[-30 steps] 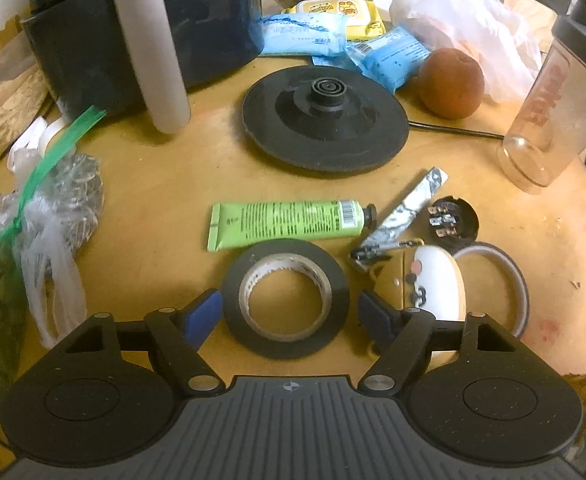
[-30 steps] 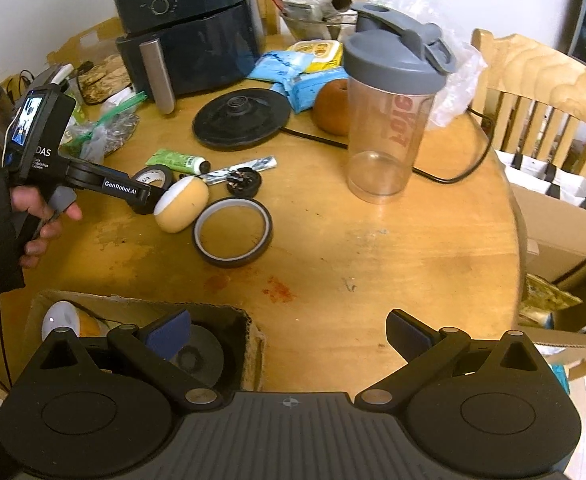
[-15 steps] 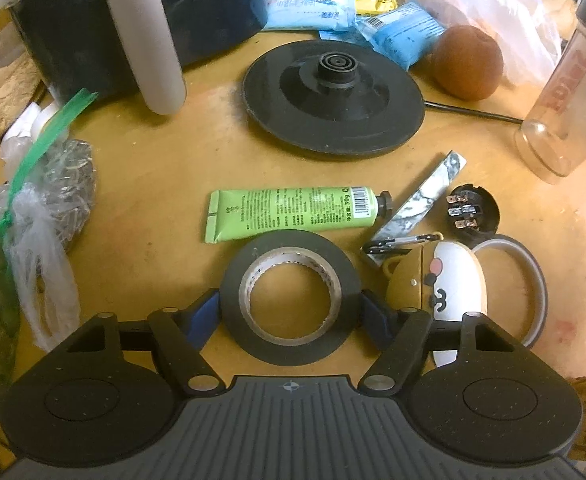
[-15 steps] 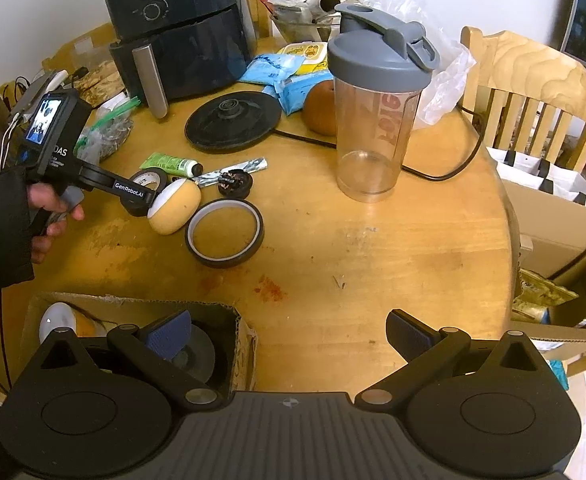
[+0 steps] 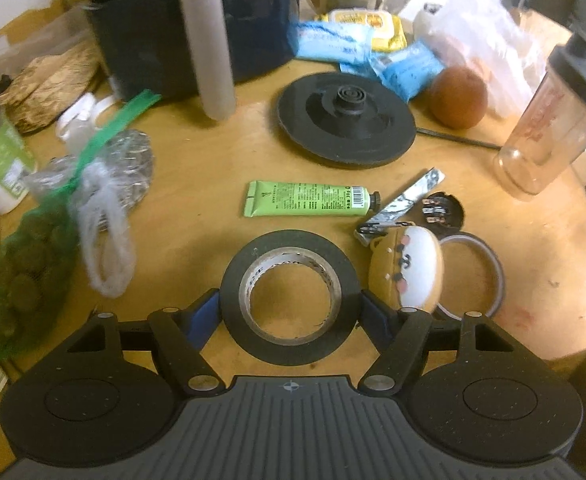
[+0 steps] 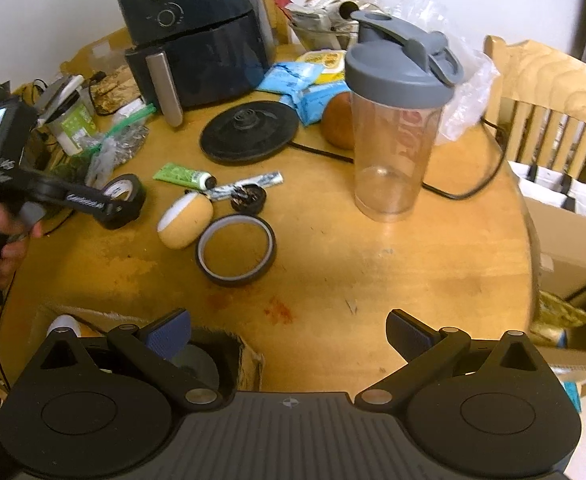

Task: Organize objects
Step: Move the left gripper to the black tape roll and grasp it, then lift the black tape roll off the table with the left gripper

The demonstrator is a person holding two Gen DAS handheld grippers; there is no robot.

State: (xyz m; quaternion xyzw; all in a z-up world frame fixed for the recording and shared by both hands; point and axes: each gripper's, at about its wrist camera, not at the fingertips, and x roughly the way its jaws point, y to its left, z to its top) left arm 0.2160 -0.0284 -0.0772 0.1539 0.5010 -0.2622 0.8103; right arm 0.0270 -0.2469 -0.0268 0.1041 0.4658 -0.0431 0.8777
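A black tape roll (image 5: 285,246) sits between the blue pads of my left gripper (image 5: 289,312), which is shut on it from both sides. The right wrist view shows that same roll (image 6: 127,186) held just above the table in the left gripper (image 6: 121,208), with a person's hand on the handle. Beside it on the round wooden table (image 6: 373,260) lie a green tube (image 5: 305,199), a tan and white plush toy (image 5: 409,270), a thin tape ring (image 5: 493,264) and a small black plug (image 5: 441,210). My right gripper (image 6: 289,326) hangs open and empty over the table's near edge.
An open cardboard box (image 6: 249,354) sits below the table's near edge, under my right gripper's left finger. A clear shaker bottle (image 6: 393,128), a black kettle base (image 6: 249,130), an air fryer (image 6: 197,36), snack packets, a brown fruit (image 5: 459,96) and plastic bags (image 5: 105,208) crowd the far side. A wooden chair (image 6: 549,96) stands right.
My left gripper slid forward around the black tape roll, its pads came against the roll's sides, and it rose with the roll. My right gripper has hardly moved.
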